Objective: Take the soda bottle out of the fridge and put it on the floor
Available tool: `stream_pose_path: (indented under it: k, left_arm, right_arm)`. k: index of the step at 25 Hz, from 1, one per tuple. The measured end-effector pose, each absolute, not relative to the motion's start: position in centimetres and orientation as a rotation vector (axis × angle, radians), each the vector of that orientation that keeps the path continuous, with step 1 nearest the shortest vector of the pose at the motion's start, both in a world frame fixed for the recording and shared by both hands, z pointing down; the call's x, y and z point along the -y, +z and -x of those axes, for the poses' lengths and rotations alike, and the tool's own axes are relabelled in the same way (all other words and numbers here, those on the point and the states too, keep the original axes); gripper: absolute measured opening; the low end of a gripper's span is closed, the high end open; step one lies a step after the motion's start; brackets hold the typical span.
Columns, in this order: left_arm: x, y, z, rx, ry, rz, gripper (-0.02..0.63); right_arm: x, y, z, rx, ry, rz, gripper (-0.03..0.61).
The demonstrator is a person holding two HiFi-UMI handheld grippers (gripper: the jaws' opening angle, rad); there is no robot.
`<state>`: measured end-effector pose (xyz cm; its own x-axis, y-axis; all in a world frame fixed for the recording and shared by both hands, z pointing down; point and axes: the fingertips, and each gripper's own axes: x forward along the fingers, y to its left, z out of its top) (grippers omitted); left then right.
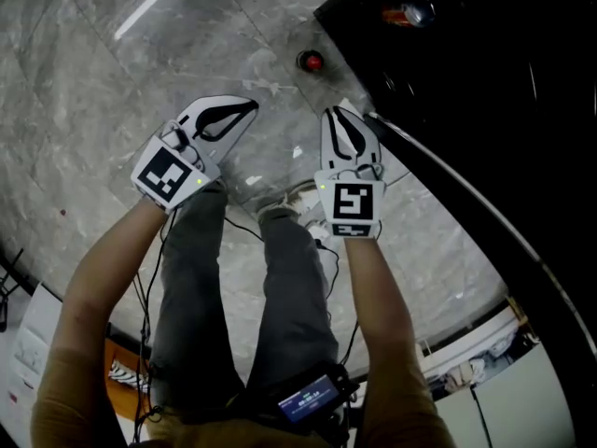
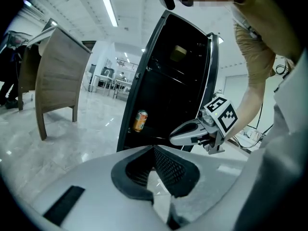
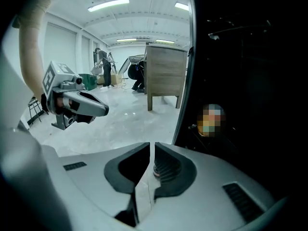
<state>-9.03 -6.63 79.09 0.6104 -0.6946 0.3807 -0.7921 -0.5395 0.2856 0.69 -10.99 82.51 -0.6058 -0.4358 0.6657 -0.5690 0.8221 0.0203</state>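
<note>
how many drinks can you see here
2. A red-capped bottle stands on the floor just outside the fridge; an orange can sits inside the fridge. Its interior is dark, so more may be hidden.

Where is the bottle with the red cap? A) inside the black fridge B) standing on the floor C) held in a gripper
B: the red-capped bottle stands on the floor beside the fridge, apart from the left gripper and the right gripper.
</note>
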Motion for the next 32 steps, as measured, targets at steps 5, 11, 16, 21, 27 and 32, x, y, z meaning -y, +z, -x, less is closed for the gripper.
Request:
stream_pose_path:
  k: [5,11,16,21,27,32]
  left_arm:
    - [7.3,73.3,8.7,1.231,0.243,-2.366,0.000]
    - [7.1,68.3,8.2,1.310,0.204,-2.275,0.000]
    - [7.6,64.8,8.3,1.334,0.220,-2.257,0.000]
    - [8.6,60.8,8.1,1.342,0.156,-2.244,0.000]
    - [9.1,55.1,7.2,1.335,0.129,-2.288,0.000]
    - [9.5,50.3,7.7,1.366,0.055,-2.330,0.000]
  right_arm:
    - [11.3,77.5,-1.5,2.314,0.287,-0.764,0.010]
    - [12.0,72.1,-2.3,2.309,0.322,-0.810,0.005]
    - [11.9,68.7,-2.7,2.312,0.331,-0.836,0.003]
    - [11.8,65.5,-3.4,2.291,0.369,-0.927,0.003]
    - [11.4,60.8,-3.9,2.281,0.412,-1.030,0.002]
    - [11.5,56.5,-4.1,2.292,0.418,-1.107,0.002]
